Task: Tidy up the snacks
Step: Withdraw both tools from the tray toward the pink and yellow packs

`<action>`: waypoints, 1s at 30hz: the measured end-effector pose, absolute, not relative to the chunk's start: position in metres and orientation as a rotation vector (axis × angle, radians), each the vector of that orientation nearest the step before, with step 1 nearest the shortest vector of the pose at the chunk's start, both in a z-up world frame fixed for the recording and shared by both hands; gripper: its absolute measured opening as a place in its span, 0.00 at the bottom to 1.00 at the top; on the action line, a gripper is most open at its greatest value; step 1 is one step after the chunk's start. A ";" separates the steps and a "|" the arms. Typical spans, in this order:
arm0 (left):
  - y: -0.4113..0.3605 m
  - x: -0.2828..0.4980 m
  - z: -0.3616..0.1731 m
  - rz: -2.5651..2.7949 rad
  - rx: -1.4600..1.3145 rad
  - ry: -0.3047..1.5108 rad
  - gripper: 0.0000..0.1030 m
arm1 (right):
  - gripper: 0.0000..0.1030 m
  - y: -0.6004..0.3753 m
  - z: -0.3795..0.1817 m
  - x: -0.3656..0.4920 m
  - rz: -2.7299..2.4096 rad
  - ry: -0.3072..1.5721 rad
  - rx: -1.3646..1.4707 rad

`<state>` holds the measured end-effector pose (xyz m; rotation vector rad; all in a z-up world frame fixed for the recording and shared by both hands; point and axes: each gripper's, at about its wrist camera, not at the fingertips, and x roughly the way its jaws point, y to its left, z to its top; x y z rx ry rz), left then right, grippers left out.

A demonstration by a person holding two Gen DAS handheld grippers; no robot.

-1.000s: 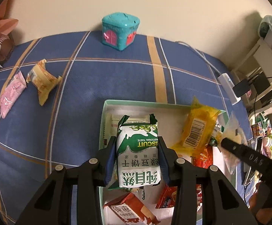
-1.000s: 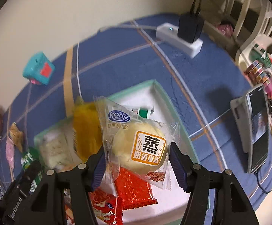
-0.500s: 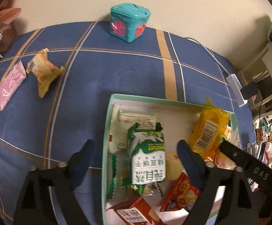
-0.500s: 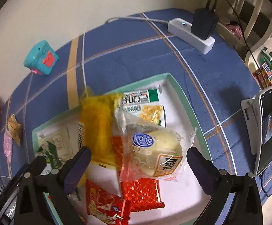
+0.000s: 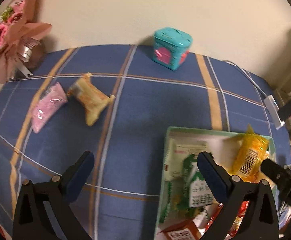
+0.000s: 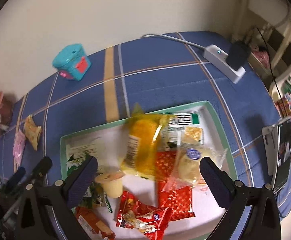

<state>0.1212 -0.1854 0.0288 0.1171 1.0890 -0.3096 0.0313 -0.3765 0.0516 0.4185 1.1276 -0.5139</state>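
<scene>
Left gripper (image 5: 145, 172): jaws spreading to full width, nothing between the pads — only blue plaid tablecloth (image 5: 141, 108) under the gap. Right gripper (image 6: 147, 172): jaws wide apart, clamped on nothing; it hangs over the shallow mint-green cardboard tray (image 6: 217, 120).

Near, in the tray: green-and-white biscuit packet (image 5: 195, 186) lies flat just behind the left gripper's right-hand pad, clear cake bun wrapper with a blue logo (image 6: 189, 164) at 3 o'clock in the right view, yellow crinkly pouch with a barcode (image 6: 143, 140) propped at 12, red foil sachets (image 6: 175, 198) at 6. All look released and inside the rim.

Far, still loose on the cloth: tan crimped snack pack (image 5: 91, 100) and pink sachet (image 5: 47, 106), side by side at 10–11 o'clock from the left gripper, well apart from the tray. In the right view they sit at the 9 o'clock edge, beyond the left tool.

Judgement: left hand is clearly nearer, so it should take them. Tan pack's long axis runs about 11-to-5 o'clock in the left view, so the jaw line likely needs a roll to cross its short side. Pink sachet almost touches it; risk of pinching both.

Teal house-shaped tin (image 5: 171, 48) at 12, by the wall: not a snack, leave it.
</scene>
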 end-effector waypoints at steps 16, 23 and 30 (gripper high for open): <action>-0.095 0.149 0.046 -0.032 0.059 1.111 0.99 | 1.00 -0.295 0.060 0.070 -0.415 1.138 0.275; -0.038 0.158 0.047 0.048 -0.011 1.153 0.99 | 1.00 -0.255 0.067 0.083 -0.363 1.124 0.230; 0.013 0.164 0.053 0.119 -0.055 1.127 0.99 | 1.00 -0.211 0.069 0.096 -0.303 1.116 0.188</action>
